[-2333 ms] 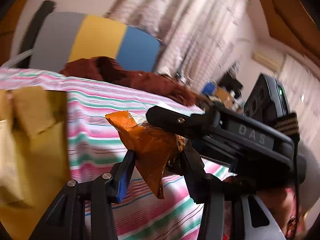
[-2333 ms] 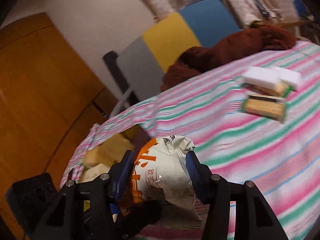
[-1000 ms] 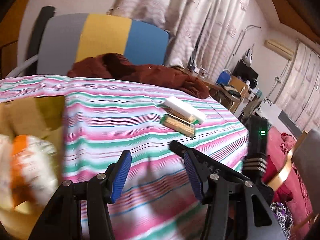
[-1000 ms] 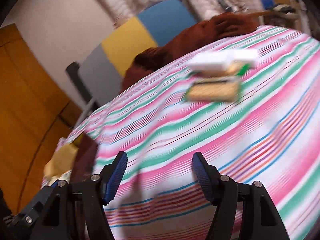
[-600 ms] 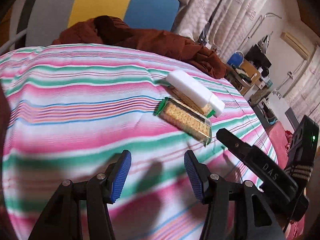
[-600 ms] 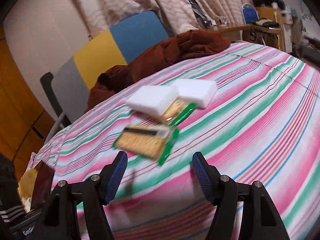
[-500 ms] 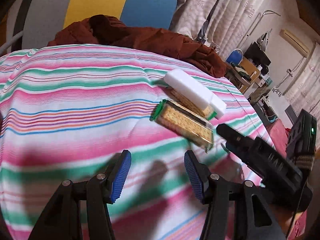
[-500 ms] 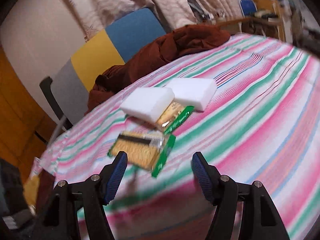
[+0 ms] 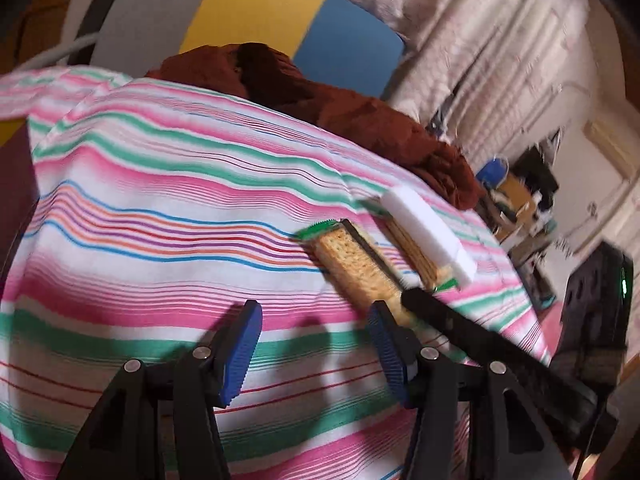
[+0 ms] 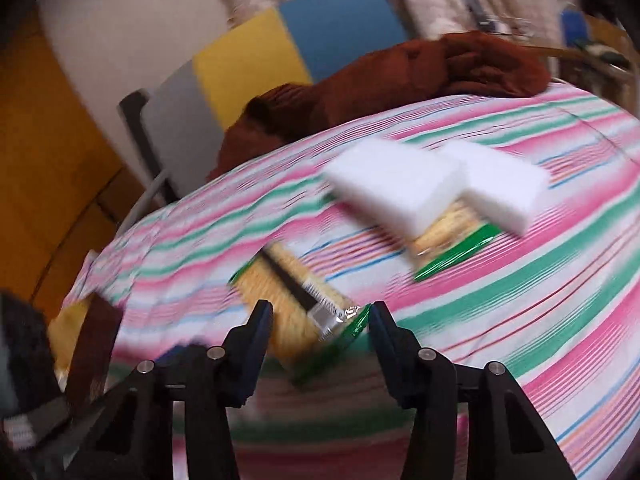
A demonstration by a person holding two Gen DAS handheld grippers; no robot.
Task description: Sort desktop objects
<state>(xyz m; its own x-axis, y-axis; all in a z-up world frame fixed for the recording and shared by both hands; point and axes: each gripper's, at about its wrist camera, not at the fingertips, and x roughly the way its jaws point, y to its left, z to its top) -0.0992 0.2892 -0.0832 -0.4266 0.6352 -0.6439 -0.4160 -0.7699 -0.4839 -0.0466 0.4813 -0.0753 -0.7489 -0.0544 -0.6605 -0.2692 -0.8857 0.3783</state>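
Note:
On the striped tablecloth (image 9: 160, 200) lies a green-edged cracker pack (image 9: 356, 264) (image 10: 296, 300). Behind it, a second cracker pack (image 10: 448, 236) sits under two white sponges (image 10: 392, 184) (image 10: 504, 188); in the left wrist view these read as one white sponge block (image 9: 420, 228). My right gripper (image 10: 322, 320) straddles the near end of the first pack. Its jaws are closing, and the blur hides whether the pads press on the pack. My left gripper (image 9: 314, 332) hovers open and empty over bare cloth, just left of that pack. The right gripper's black finger (image 9: 460, 328) reaches in from the right.
A brown garment (image 9: 340, 108) (image 10: 400, 80) is heaped at the table's far edge against a grey, yellow and blue chair back (image 9: 248, 12). A cardboard box with a raised flap (image 10: 96, 344) stands at the table's left end. Furniture and curtains fill the room beyond.
Both grippers dropped their snack bags near the box and swung right toward the crackers. The right jaws have narrowed around the near cracker pack. The left gripper sank closer to the cloth.

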